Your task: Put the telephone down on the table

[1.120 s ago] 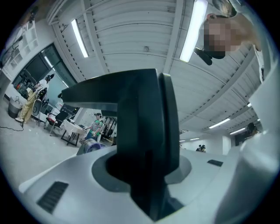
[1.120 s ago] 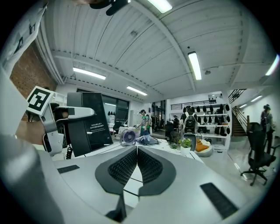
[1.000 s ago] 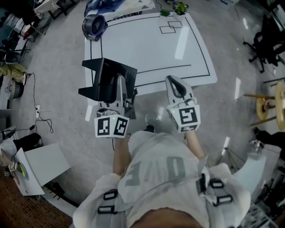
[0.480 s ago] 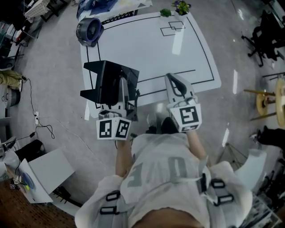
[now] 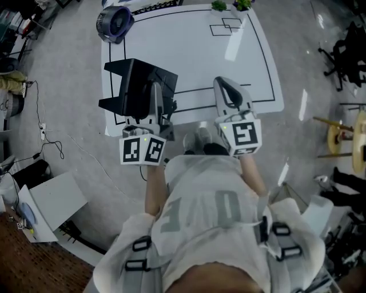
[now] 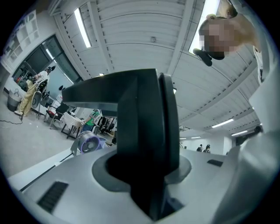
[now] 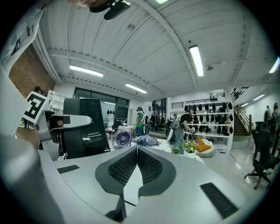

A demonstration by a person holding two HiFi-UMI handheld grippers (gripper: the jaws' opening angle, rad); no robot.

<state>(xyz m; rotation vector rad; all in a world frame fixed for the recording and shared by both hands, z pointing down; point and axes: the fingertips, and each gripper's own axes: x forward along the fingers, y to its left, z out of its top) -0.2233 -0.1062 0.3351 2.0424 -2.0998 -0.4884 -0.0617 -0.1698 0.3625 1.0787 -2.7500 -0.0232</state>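
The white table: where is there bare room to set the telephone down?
The wide middle of the table is bare, from the fan at the far left corner to the plants at the far edge. Only the near left is crowded: the left gripper holds the telephone there.

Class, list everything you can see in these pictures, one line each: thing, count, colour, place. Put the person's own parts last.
table with black line markings: one, white, ahead of the person
box-shaped telephone: one, black, above the table's near left corner
round fan: one, purple-grey, at the table's far left corner
small potted plants: two, green, at the table's far edge
office chair: one, black, on the floor at the right
cabinet: one, white, on the floor at the lower left
left gripper: one, grey-white, clamped on the telephone
right gripper: one, grey-white, jaws together, empty, over the table's near edge
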